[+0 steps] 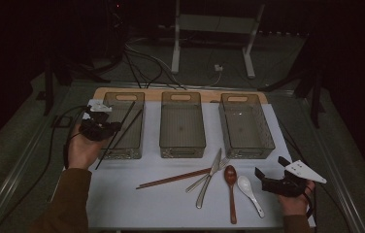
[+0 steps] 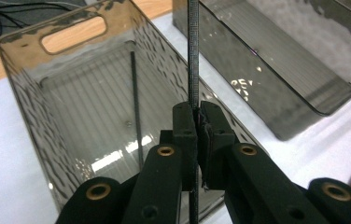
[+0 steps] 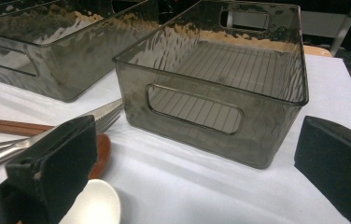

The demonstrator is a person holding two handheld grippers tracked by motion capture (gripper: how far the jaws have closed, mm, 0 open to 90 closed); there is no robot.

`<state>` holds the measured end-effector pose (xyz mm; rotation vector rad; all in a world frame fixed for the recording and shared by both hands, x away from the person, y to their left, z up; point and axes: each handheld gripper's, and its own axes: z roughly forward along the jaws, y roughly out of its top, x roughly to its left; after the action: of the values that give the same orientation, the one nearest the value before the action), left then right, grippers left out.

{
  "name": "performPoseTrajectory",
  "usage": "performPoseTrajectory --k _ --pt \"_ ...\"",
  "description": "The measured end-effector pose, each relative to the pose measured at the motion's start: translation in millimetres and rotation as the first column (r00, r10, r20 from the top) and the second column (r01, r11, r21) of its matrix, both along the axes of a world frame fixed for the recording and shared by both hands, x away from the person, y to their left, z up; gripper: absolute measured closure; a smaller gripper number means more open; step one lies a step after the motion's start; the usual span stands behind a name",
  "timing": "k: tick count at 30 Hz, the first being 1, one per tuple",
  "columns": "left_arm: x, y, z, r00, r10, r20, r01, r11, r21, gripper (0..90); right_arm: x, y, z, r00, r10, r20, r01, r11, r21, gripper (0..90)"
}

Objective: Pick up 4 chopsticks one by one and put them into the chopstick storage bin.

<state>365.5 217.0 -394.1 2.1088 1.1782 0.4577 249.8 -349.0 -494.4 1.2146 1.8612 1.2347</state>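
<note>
- One black chopstick (image 2: 192, 56) is clamped between the pads of the left gripper (image 2: 197, 123), whose jaws stand pressed together on the thin rod, with nothing else in the grip.
- Judging by its look, the stick is light, stiff and smooth, so it may swivel or slide in the pads; a hold near the middle of its length seems the steadiest.
- In the left gripper view it runs straight through the grip, ahead over the left bin (image 2: 24, 93) and back down past the pads.
- From the high view, the held stick slants across the near left corner of that bin (image 1: 100, 156), its lower end out over the table (image 1: 122, 204).
- A second black chopstick (image 2: 135, 102) already lies inside this bin, leaning along its floor.
- Two other bins, the middle bin (image 1: 182, 145) and the right bin (image 1: 246, 148), stand bare.
- The right gripper (image 1: 273, 175) rests near the table's right edge with jaws wide apart and holding nothing, just beside the white spoon (image 1: 249, 191).
- Left lying nearby are the brown chopsticks (image 1: 173, 178), knife (image 1: 208, 179), fork (image 1: 208, 175) and wooden spoon (image 1: 231, 191).
</note>
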Motion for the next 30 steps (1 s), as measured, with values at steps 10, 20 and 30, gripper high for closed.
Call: performPoseTrajectory --k 10,20,30 --pt "11.6 2.3 3.1 0.9998 0.013 -0.011 -0.013 0.9996 0.026 87.7 0.1 0.0 -0.2 1.0 0.0 -0.002 0.0 1.0 0.0 0.0" --pt "22.0 3.5 7.0 0.9997 0.026 -0.004 -0.026 0.9993 0.025 87.7 0.1 -0.1 -0.2 1.0 0.001 -0.003 -0.001 1.0 0.002 0.0" --pt "34.9 7.0 8.8 0.999 0.044 0.001 -0.044 0.9989 0.015 87.7 0.2 -0.2 -0.2 1.0 0.0 -0.002 0.0 1.0 0.002 0.0"
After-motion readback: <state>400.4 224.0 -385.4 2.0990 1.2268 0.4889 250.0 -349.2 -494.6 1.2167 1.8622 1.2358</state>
